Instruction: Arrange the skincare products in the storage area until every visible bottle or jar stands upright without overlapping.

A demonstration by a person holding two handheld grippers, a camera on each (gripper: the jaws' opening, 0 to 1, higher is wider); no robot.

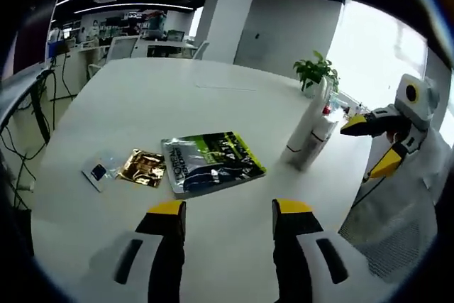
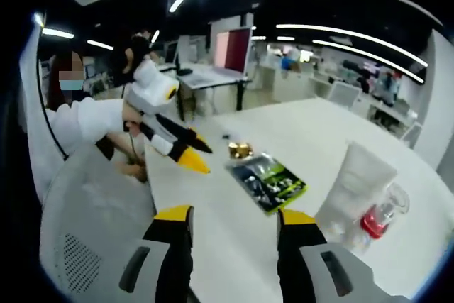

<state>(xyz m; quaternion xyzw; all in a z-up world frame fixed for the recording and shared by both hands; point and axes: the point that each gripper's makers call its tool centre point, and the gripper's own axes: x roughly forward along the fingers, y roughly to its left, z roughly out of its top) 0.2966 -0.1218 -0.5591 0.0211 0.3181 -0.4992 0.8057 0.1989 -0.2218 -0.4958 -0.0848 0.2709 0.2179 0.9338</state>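
- Yellow-tipped jaws of the left gripper (image 1: 230, 212) are rising from the bottom of the left gripper view, standing wide apart with nothing between them, hovering over the white worktop (image 1: 170, 104).
- Just beyond those jaws, a green and dark sachet pack (image 1: 211, 162) is lying flat on the worktop; beside it a small gold sachet (image 1: 142, 168) and a small clear packet with a dark patch (image 1: 99, 170) are lying flat too, the gold one between the other two.
- Further off toward the right edge of the worktop, a white tube (image 1: 308, 125) is leaning against a clear bottle with a red part (image 1: 325, 127), the two touching; whether either is standing properly upright cannot be told.
- Behind them a green potted plant (image 1: 316, 71) is sitting near the worktop's edge.
- Entering this view from the right, the right gripper (image 1: 370, 144) is hanging with its jaws open and empty.
- Turning to the right gripper view, the gripper's own jaws are spread wide, the tube and bottle are showing close by, and the left gripper is showing over a mesh chair back (image 2: 85, 225), with a person in white sleeves (image 2: 78, 122) seated behind it.
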